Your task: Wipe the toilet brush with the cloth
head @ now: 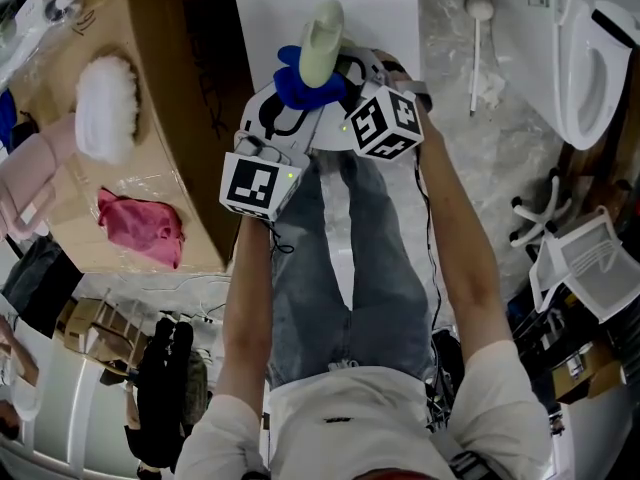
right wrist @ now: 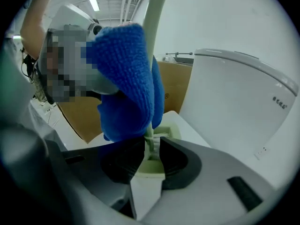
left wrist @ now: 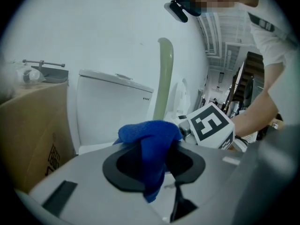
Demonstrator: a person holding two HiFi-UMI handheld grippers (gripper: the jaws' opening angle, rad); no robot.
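Observation:
The toilet brush has a pale green handle (head: 322,38) and stands upright in its pale green holder (right wrist: 171,131) on a white surface (head: 390,8). A blue cloth (head: 305,86) is bunched against the handle's lower part. My left gripper (left wrist: 152,165) is shut on this cloth (left wrist: 150,139), just left of the handle (left wrist: 164,78). My right gripper (right wrist: 151,156) is open, and the thin brush stem (right wrist: 150,142) stands between its jaws just above the holder. The cloth (right wrist: 126,78) hangs right over those jaws. The brush head is hidden inside the holder.
A white toilet tank (right wrist: 234,102) stands close behind the brush. To the left is a cardboard box (head: 170,88) with a white fluffy thing (head: 105,108) and a pink cloth (head: 140,228) on it. A toilet (head: 570,58) and a white brush (head: 478,38) are at the right.

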